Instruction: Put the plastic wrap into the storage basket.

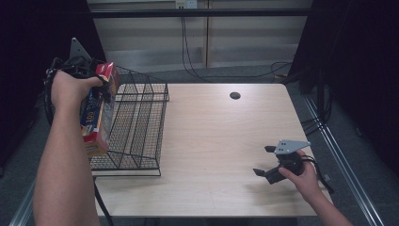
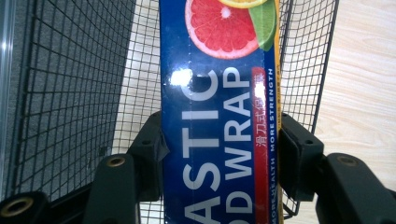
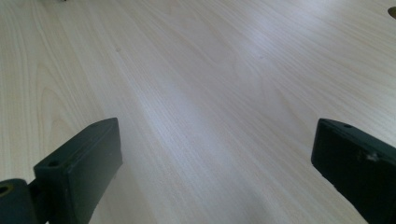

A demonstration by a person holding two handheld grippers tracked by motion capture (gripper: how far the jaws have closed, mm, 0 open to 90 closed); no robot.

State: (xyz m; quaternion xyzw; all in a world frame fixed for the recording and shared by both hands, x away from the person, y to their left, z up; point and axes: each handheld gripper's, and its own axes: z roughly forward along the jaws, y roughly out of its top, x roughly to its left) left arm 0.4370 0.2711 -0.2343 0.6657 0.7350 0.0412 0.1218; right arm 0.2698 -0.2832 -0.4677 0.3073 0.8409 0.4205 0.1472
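Clamping a long box of plastic wrap [image 2: 217, 116] from both sides, the left tongs [image 1: 101, 87] hold it over the near left corner of a black wire basket [image 1: 141, 122], the box tilted with its lower end down at the basket's left wall. In the left gripper view the mesh walls close in on either side of the box, and its top and bottom run out of the picture, so part of the lettering is cut off. The right tongs [image 1: 264, 161] rest well apart on the table [image 1: 211, 141], jaws spread wide with bare wood between them. One box, one basket, two tongs, one dark round hole [image 1: 235, 95] near the table's far edge. Cables [image 1: 188, 52] trail along the wall behind.
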